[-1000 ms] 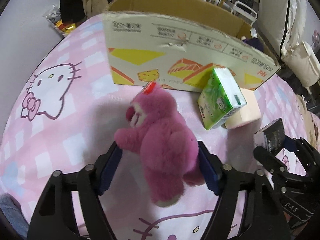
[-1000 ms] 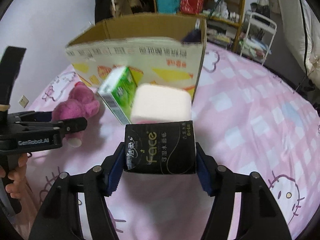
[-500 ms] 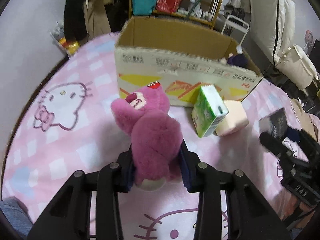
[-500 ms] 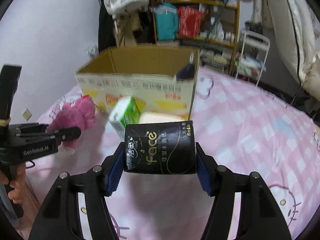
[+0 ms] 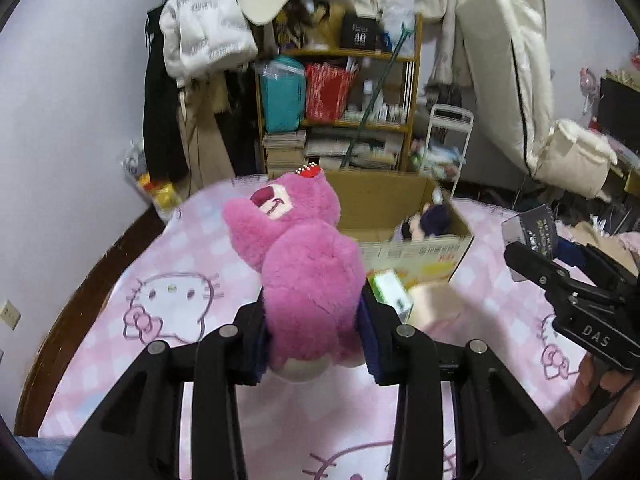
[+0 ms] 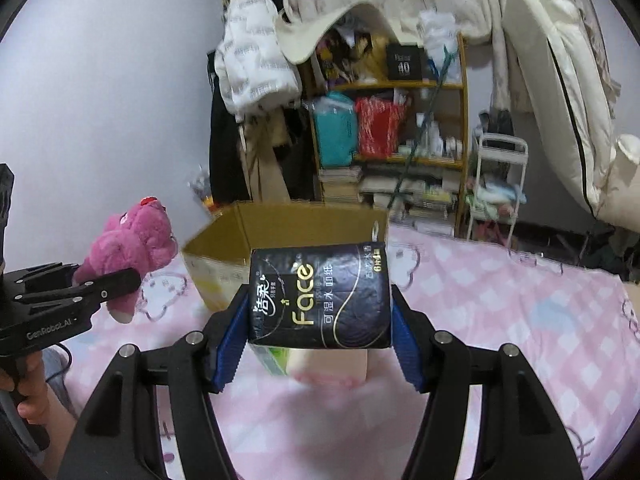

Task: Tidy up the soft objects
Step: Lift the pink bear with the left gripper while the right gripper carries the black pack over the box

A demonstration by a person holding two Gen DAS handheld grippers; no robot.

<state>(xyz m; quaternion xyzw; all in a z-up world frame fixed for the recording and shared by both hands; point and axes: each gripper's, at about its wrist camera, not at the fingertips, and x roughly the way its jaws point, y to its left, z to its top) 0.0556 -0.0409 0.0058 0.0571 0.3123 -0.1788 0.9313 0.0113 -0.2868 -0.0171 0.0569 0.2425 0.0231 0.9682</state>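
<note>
My left gripper (image 5: pixel 314 340) is shut on a pink plush bear (image 5: pixel 304 276), which hangs above the pink bed sheet (image 5: pixel 168 300). The right wrist view shows the same bear (image 6: pixel 132 248) at the left, in the left gripper (image 6: pixel 116 282). My right gripper (image 6: pixel 320 328) is shut on a black tissue pack (image 6: pixel 320 296), also lifted off the bed; the left wrist view shows that pack (image 5: pixel 528 232) at the right. An open cardboard box (image 5: pixel 400 220) stands behind, with a dark plush toy (image 5: pixel 434 218) inside. A green tissue pack (image 5: pixel 390 292) and a cream foam block (image 5: pixel 432 304) lie before the box.
A cluttered shelf (image 5: pixel 340 120) and hanging clothes (image 5: pixel 208 36) stand behind the bed. A white mattress (image 5: pixel 508 72) leans at the right, and a white metal rack (image 6: pixel 496 184) stands beside the shelf. A hand (image 6: pixel 24 396) grips the left handle.
My left gripper closed on the pink bear and lifted it off the sheet. My right gripper rose with the black tissue pack. Both views tilted up toward the shelf.
</note>
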